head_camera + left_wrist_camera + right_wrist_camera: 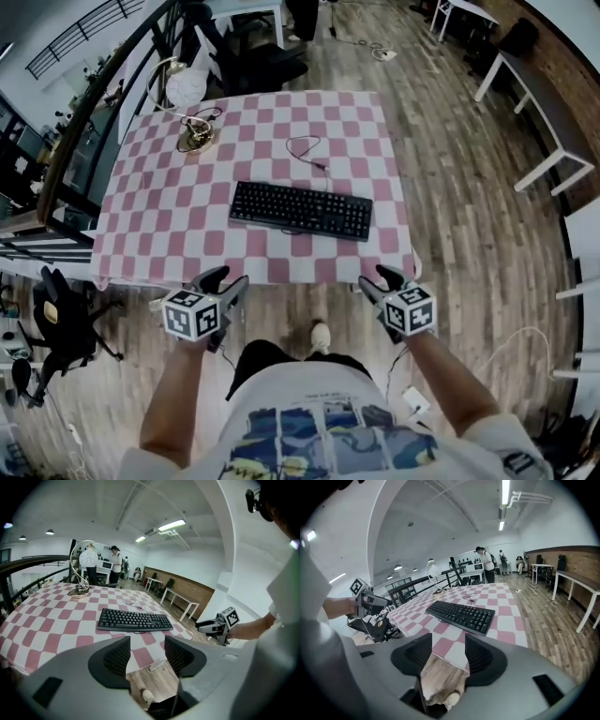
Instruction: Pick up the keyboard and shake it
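Arms outstretched — L gripper & R gripper angled down, jaws apart, empty, short of keyboard.

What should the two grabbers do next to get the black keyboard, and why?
Probably reach both forward, one toward each end of the flat black plastic keyboard. The left gripper and right gripper are open and empty, by the near edge of the pink-and-white checkered tablecloth.

A pink-checked tablecloth bears what looks like a desk lamp — far-left corner.
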